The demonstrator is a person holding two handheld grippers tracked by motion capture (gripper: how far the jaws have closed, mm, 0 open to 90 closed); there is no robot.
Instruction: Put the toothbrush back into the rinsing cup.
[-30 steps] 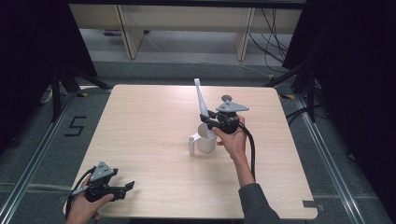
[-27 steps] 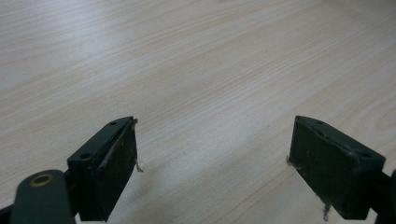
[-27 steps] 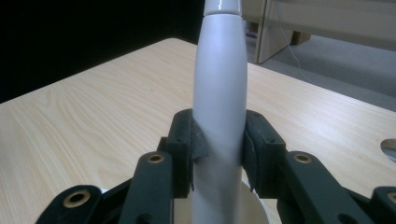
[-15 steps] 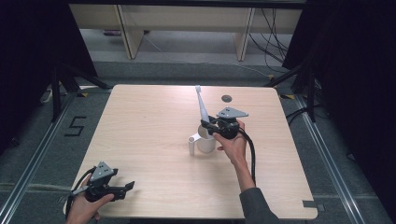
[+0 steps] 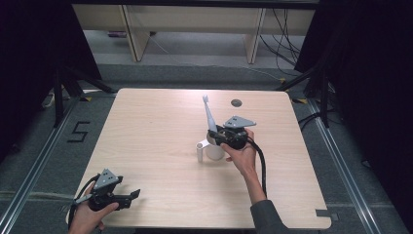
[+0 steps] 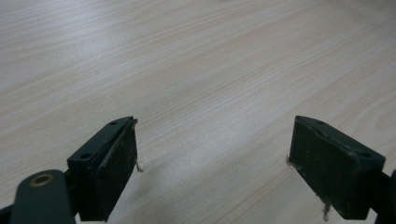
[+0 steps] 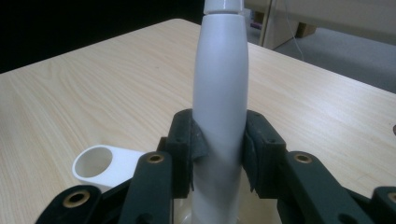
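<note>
Jaws of the right gripper [image 5: 217,137] clamped tight on a white toothbrush [image 5: 210,115], one black pad [image 7: 185,148] pressed on each side of its fat handle. Toothbrush [image 7: 219,107] standing nearly straight up, tipped a little toward the far side of the table [image 5: 146,131], brush head on top in the high view. Bottom end of the toothbrush down inside a white cup holder [image 5: 213,150], right under the gripper. Small white ring [image 7: 97,164] sticking out from the side of that holder, lying flat, hole facing up. Holder near the middle of the table, a bit to the right. Right hand [image 5: 242,157] wrapped around the gripper from the near side, black cable trailing back along the arm.

Jaws of the left gripper [image 5: 127,197] spread wide apart, nothing between them, just bare wood below [image 6: 210,84]. Left gripper low at the near left corner of the table, held in the left hand [image 5: 87,218], well apart from the toothbrush and holder. Small dark round hole [image 5: 236,103] in the table near the far edge, behind the toothbrush.
</note>
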